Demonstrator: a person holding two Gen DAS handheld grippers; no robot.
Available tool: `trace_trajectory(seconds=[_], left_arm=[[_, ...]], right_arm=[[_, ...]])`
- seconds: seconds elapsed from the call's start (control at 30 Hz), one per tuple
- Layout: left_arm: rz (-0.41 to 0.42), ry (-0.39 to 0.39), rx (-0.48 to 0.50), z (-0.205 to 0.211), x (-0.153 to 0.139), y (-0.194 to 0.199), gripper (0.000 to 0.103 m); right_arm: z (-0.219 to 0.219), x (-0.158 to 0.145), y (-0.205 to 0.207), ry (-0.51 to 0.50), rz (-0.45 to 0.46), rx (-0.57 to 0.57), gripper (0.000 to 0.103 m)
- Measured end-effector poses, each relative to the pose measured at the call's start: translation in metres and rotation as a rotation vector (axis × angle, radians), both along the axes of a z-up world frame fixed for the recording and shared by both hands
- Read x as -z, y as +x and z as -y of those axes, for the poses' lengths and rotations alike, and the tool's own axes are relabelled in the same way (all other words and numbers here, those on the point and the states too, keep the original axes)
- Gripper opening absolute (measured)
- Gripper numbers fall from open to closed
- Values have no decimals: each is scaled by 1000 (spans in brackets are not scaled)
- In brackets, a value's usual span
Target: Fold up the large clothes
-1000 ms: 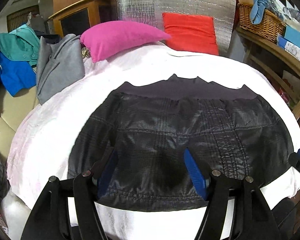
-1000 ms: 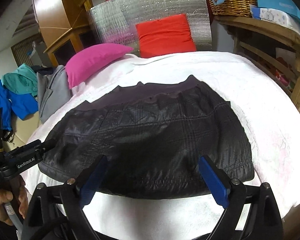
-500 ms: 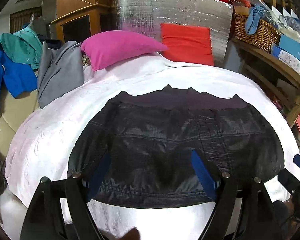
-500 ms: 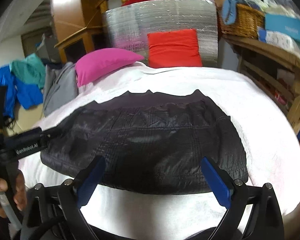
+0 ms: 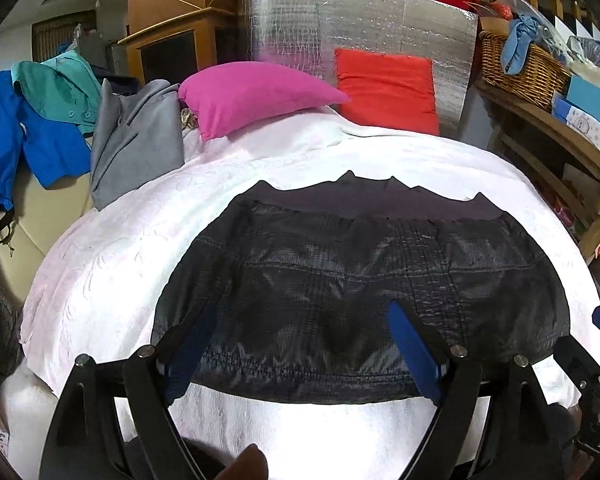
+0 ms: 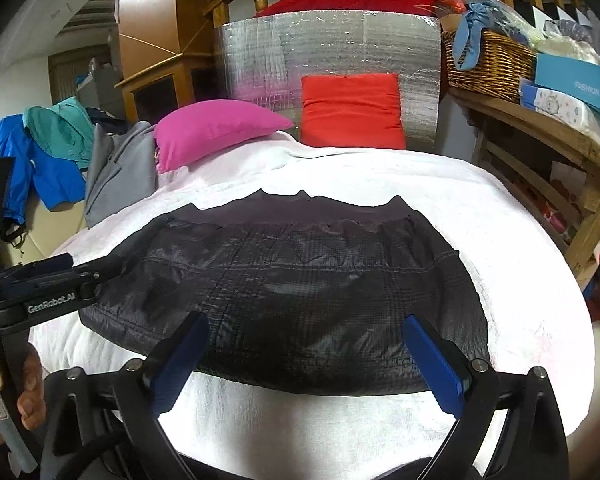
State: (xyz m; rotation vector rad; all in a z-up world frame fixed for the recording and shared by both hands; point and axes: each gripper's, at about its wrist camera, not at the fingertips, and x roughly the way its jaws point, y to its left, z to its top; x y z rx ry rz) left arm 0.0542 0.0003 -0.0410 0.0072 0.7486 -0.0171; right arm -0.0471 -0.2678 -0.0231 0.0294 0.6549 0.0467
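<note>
A black jacket (image 5: pixel 360 292) lies flat on the white bed cover (image 5: pixel 112 264). It looks folded already: the near hem is a straight line and the dark stretchy band is at the far side, toward the pink pillow (image 5: pixel 256 94) and the red pillow (image 5: pixel 386 84).

Here is what just changed. A second ago the left gripper (image 5: pixel 300 344) had its blue fingers closer together, low over the near edge of the jacket. Now they are wider, and they are opening a little more right now. Nothing is pinched between them. The jacket is under them, not in them. The left gripper has also pulled back a bit, so more white cover shows below the hem than before.

The right gripper (image 6: pixel 312 360) is spread wide too, with nothing in it. It looked just as wide a second ago. It has backed off as well, and its view has turned a little. From its side you can see the person's hand (image 6: pixel 4 392) gripping the handle of the left tool.

The jacket itself has not moved. It sits in the same spot, with the same shape.

So I think the left side just let go after laying the fold down. This fold looks done. Maybe one more fold comes next, or the jacket gets put aside. The grey coat (image 5: pixel 136 136) and blue jacket (image 5: pixel 24 140) on the left still wait in a heap.
</note>
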Motion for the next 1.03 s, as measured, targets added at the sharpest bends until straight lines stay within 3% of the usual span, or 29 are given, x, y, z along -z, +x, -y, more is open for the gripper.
trace_trajectory(seconds=[1.03], left_arm=[[7,-5,60,15,-4,4,90]], right_arm=[[7,1,19,-17,-14,41,100]])
